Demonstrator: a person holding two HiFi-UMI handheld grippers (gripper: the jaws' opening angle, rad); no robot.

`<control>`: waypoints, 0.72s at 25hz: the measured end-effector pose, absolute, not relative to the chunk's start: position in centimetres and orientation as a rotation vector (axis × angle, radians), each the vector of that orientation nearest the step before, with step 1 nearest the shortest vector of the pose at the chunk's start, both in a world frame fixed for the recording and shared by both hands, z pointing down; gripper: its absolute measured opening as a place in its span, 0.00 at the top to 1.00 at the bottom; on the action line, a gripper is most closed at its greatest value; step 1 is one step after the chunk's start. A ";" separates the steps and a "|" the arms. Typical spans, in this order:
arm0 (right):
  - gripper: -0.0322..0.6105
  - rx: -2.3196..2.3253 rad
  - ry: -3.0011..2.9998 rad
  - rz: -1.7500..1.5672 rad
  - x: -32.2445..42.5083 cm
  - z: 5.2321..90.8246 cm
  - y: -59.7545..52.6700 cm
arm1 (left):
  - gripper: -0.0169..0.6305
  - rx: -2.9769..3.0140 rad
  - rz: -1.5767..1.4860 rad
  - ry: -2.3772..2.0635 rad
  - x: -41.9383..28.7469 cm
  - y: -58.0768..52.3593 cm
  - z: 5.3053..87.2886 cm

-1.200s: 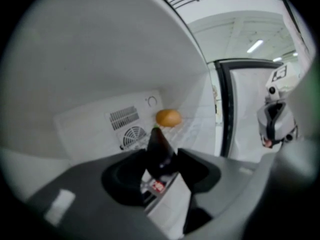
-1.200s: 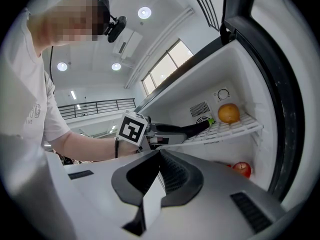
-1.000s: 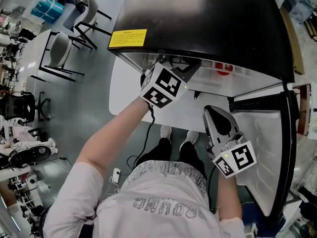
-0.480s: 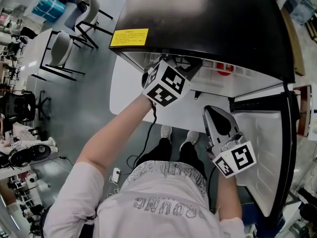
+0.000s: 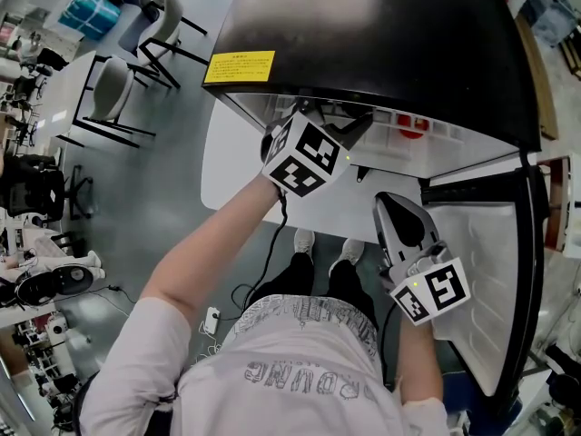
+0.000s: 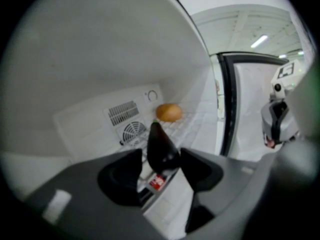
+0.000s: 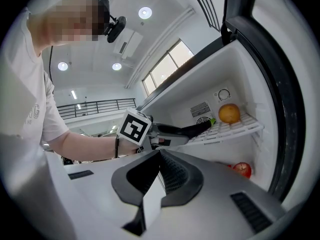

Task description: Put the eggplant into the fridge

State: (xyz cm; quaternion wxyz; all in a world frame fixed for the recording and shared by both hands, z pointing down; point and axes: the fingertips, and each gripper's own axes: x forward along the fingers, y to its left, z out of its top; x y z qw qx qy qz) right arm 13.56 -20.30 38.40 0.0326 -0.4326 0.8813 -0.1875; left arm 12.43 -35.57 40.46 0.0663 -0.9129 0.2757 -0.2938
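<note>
The dark purple eggplant [image 6: 160, 146] lies on the white wire shelf [image 7: 235, 129] inside the open fridge [image 5: 363, 25], its green stem end toward the back wall. My left gripper [image 6: 161, 155] reaches into the fridge with its jaws on either side of the eggplant. They are opening, and the pads stand just off its skin. From the right gripper view the same eggplant [image 7: 197, 129] sticks out ahead of the left gripper [image 7: 165, 134]. My right gripper [image 7: 160, 153] hangs shut and empty in front of the fridge, near the open door [image 5: 481, 271].
An orange [image 6: 169, 112] sits at the back of the same shelf, beside a round fan vent [image 6: 134, 131]. A red apple [image 7: 242, 170] lies on the level below. The door's black frame [image 7: 280, 99] stands at the right. Chairs and tables [image 5: 109, 89] stand far left.
</note>
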 end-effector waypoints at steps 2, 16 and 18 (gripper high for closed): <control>0.94 -1.332 2.713 -0.579 13.5 38.4 -20.3 | 0.59 -2.758 -0.882 0.832 12.4 -35.4 40.4; 0.94 -1.326 2.728 -0.559 13.1 37.8 -20.5 | 0.59 -2.801 -0.792 0.878 11.1 -34.0 38.9; 0.94 -1.325 2.732 -0.553 12.9 37.7 -20.6 | 0.59 -2.812 -0.784 0.884 10.6 -33.5 38.7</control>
